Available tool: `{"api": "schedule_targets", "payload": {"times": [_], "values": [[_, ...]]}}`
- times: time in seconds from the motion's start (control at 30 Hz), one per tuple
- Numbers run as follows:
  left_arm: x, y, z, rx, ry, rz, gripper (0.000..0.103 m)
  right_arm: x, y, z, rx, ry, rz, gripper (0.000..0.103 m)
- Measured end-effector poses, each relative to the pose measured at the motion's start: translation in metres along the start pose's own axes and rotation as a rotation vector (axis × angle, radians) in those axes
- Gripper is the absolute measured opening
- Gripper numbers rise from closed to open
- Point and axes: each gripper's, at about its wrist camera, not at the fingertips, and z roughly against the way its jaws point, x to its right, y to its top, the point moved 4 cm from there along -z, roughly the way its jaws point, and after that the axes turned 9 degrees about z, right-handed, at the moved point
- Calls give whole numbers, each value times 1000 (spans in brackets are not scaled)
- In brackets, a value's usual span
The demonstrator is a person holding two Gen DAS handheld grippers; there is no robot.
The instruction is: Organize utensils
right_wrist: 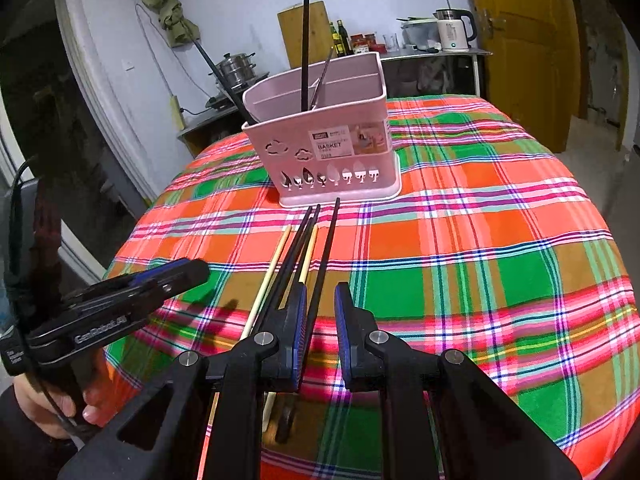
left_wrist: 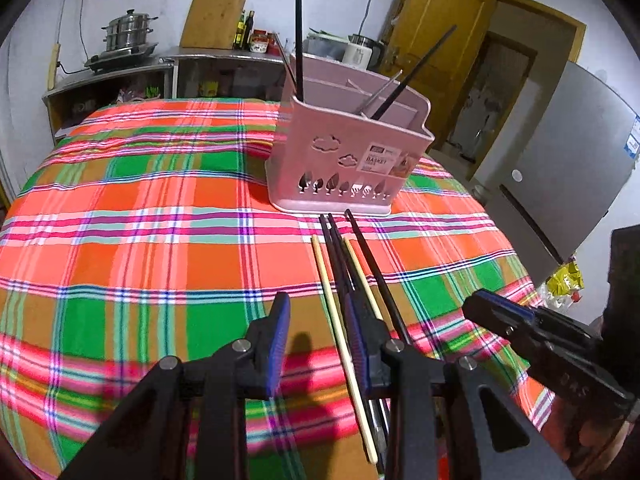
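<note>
Between right tool (right_wrist: 321, 300) fingers, seemingly, black chopstick (right_wrist: 327, 256).

A plaid cloth (left_wrist: 160, 208) of orange, green, pink and white covers the counter. The pink basket (left_wrist: 340, 160), cut with cloud and tree shapes, holds black chopsticks (left_wrist: 299, 32). Pale wooden chopsticks (left_wrist: 336, 312) lie among black ones. Blue pads (right_wrist: 343, 320) line black jaws.

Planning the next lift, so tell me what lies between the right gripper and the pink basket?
In the right wrist view, only loose chopsticks lie on the plaid tablecloth between the right gripper and the pink basket.
</note>
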Motion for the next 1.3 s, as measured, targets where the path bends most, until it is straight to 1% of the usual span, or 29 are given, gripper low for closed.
{"api": "schedule_targets", "payload": {"times": [0.2,0.4,0.47,0.67,0.77,0.83,0.93,1.17,1.3], "values": [[2,5,-31,-47,16,-3,30,5,-1,-7,-12,2,-9,15],[5,7,-44,-65,19,-1,30,15,-3,-11,-21,-6,-26,15],[7,8,-48,-73,30,-7,30,17,-3,-12,-22,-7,-30,15],[6,7,-60,-98,70,-22,21,17,-2,-14,-24,-3,-33,15],[4,8,-62,-96,75,-17,16,15,0,-16,-24,0,-33,15],[4,7,-62,-95,97,-27,9,15,0,-16,-24,2,-32,15],[1,7,-60,-99,94,-27,6,13,2,-19,-26,7,-30,15],[-19,7,-50,-90,115,6,6,2,16,-34,-32,29,-1,14],[-33,8,-44,-82,126,42,6,-8,23,-56,-68,49,20,14]]}}
